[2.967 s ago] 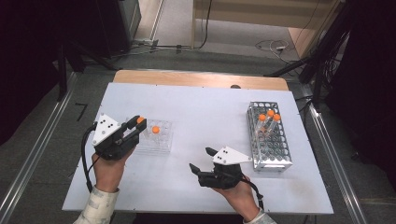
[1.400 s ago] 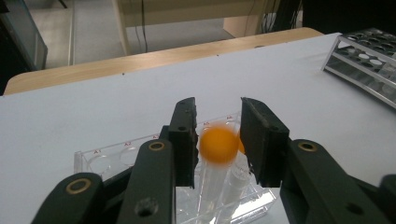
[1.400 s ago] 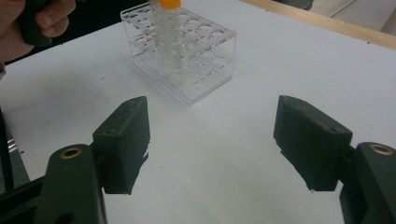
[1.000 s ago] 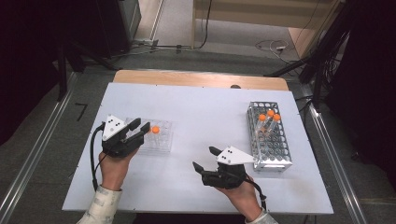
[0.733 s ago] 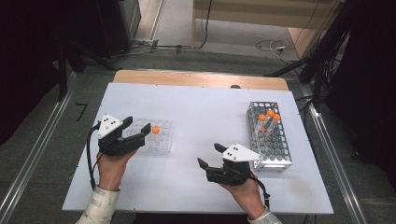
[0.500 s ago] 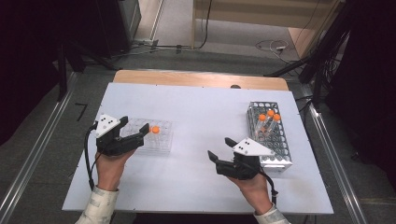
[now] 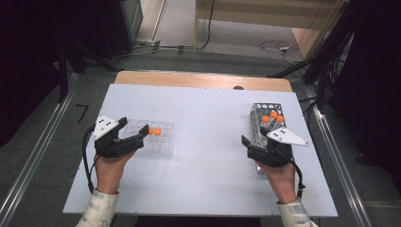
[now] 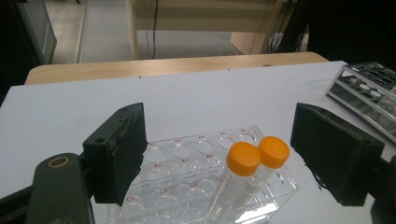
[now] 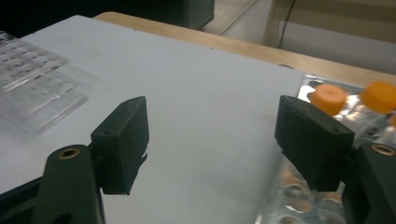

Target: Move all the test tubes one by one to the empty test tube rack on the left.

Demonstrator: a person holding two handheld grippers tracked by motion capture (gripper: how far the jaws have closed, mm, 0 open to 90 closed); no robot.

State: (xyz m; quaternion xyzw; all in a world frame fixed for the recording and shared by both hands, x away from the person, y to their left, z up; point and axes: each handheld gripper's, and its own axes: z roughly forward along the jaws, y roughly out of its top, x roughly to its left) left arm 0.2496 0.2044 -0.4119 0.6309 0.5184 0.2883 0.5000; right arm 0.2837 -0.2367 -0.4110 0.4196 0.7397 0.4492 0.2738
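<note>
Two orange-capped tubes (image 8: 254, 156) in clear rack (image 8: 187, 186), left gripper (image 7: 131, 135) fingers just opened wide, right gripper (image 7: 253, 137) fingers wide beside metal rack (image 7: 265, 113).

Clear rack (image 7: 156, 142) sits left on the bench (image 7: 208, 123), two tubes (image 7: 154, 132) in it; metal rack (image 7: 269, 127) right, holding three tubes (image 7: 273, 117).

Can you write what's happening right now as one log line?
left hand-held gripper: open, jaws just opened, beside clear rack | capped tubes: two in clear rack | right hand-held gripper: open, empty, at metal rack

Even overhead light brightens the table, surroundings stay dark, gripper views look soft.
</note>
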